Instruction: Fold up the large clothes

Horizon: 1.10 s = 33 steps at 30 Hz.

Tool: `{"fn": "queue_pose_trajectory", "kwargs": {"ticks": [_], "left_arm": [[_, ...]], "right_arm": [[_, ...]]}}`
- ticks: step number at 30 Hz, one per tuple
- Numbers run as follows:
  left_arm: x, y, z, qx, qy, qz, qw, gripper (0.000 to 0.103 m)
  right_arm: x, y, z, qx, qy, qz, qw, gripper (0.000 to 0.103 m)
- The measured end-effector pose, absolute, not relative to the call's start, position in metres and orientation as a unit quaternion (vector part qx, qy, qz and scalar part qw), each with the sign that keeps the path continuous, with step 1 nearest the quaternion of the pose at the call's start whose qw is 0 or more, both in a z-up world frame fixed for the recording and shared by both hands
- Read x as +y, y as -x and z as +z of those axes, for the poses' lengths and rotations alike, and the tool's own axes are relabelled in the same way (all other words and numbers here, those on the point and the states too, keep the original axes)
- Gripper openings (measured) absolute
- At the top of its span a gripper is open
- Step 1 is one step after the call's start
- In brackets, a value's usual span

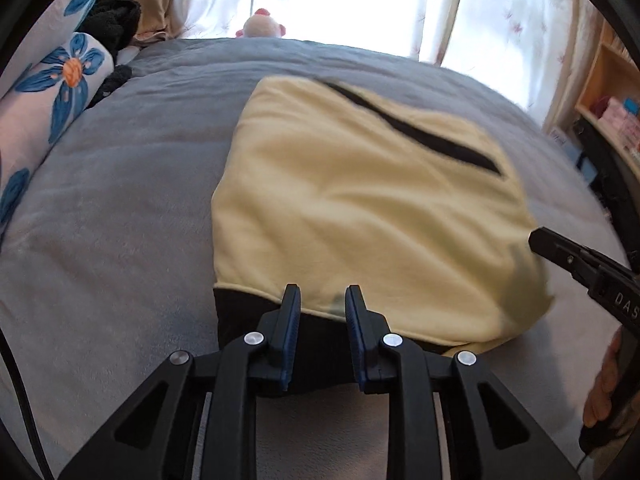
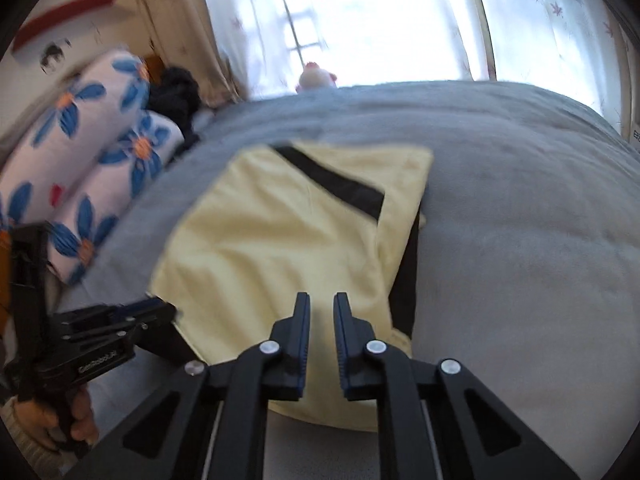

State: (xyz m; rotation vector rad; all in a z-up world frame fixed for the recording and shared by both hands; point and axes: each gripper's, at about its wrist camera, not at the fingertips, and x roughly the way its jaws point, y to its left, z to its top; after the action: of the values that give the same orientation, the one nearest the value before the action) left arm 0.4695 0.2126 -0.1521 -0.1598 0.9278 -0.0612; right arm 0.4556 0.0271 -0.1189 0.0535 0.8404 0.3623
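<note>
A pale yellow garment with black trim lies folded into a rough rectangle on the grey bed cover. My left gripper is open and empty, its tips just above the garment's near black hem. The right gripper shows at the right edge of the left wrist view. In the right wrist view the garment lies ahead, and my right gripper is open and empty above its near edge. The left gripper shows at lower left there, at the garment's left corner.
Rolled bedding with blue flowers and a dark bundle lie along the left side of the bed. A pink and white plush toy sits at the far edge by the curtained window. Wooden shelves stand to the right.
</note>
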Motion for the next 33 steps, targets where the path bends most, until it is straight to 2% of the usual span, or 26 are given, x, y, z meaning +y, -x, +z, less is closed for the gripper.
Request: {"fn": "queue_pose_trajectory", "kwargs": {"ticks": [4,8,10,12,18,24,27,29,31,33], "left_arm": [[0.218,-0.468,-0.159,0.459,0.091,-0.024,0.884,0.019],[0.221,-0.464,-0.152,0.461,0.111,-0.025,0.88,0.02],[0.219,-0.454,-0.144,0.46,0.123,-0.024,0.879,0.029],[0.214,-0.442,-0.133,0.458,0.127,-0.024,0.88,0.05],[0.189,-0.384,-0.076,0.425,0.13,-0.029,0.895,0.08],[0.163,-0.314,-0.01,0.402,0.126,-0.034,0.906,0.089],[0.148,-0.279,0.018,0.397,0.113,-0.039,0.91,0.09],[0.139,-0.258,0.032,0.395,0.106,-0.043,0.912,0.091],[0.128,-0.233,0.045,0.398,0.101,-0.046,0.91,0.094],[0.12,-0.211,0.055,0.396,0.097,-0.05,0.912,0.095]], "right_arm": [[0.024,-0.463,-0.15,0.449,0.004,0.142,0.882,0.002],[0.012,-0.454,-0.14,0.45,-0.017,0.149,0.88,0.002],[0.01,-0.444,-0.13,0.452,-0.016,0.159,0.877,0.006],[0.011,-0.429,-0.118,0.463,-0.01,0.172,0.87,0.006],[-0.004,-0.368,-0.072,0.486,-0.04,0.196,0.851,0.006],[-0.031,-0.298,-0.013,0.482,-0.047,0.206,0.85,0.007],[-0.048,-0.263,0.016,0.471,-0.037,0.197,0.859,0.017],[-0.061,-0.238,0.035,0.458,-0.033,0.194,0.867,0.037],[-0.074,-0.214,0.053,0.445,-0.034,0.189,0.875,0.047],[-0.085,-0.191,0.068,0.434,-0.032,0.187,0.881,0.048]]}}
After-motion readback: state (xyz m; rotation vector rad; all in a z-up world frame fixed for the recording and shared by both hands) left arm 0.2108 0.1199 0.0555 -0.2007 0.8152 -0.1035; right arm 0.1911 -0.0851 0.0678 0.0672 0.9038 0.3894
